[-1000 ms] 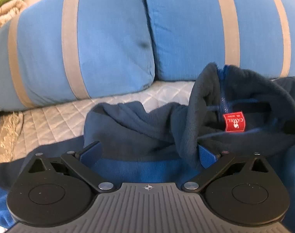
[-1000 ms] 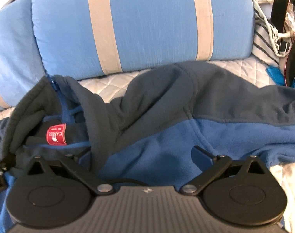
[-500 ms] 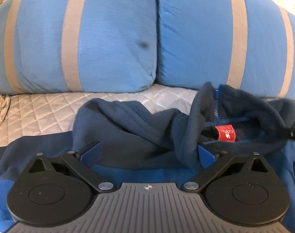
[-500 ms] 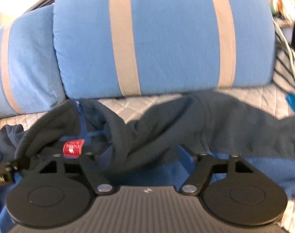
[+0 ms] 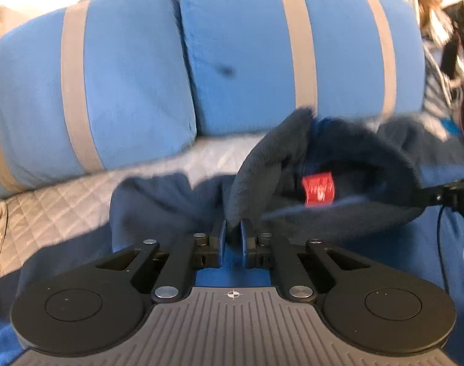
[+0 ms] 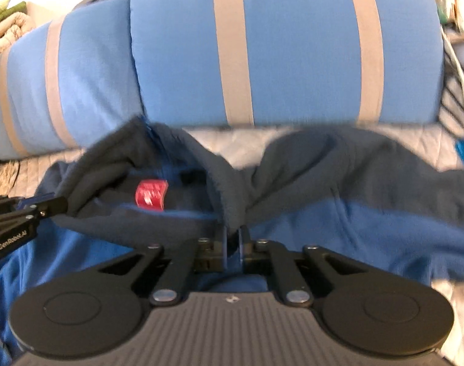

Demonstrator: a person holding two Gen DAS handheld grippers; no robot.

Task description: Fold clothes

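While fleece jacket (image 5: 338,158) lies crumpled on quilted sofa seat (image 5: 58,204) before blue cushions (image 5: 110,91): left gripper (image 5: 233,230), right gripper (image 6: 231,234) each clamped on collar fold either side of red label (image 6: 151,196); paired grip likely for spreading garment flat.

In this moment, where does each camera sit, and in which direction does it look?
Left wrist: on the left gripper, facing forward and down at the fleece jacket and blue cushions; its fingers pinch the collar; the right gripper's tip shows.
Right wrist: on the right gripper, facing the same way; its fingers pinch the collar; the left gripper shows at the left edge.
Shared: jacket, red label, cushions, quilted cover.
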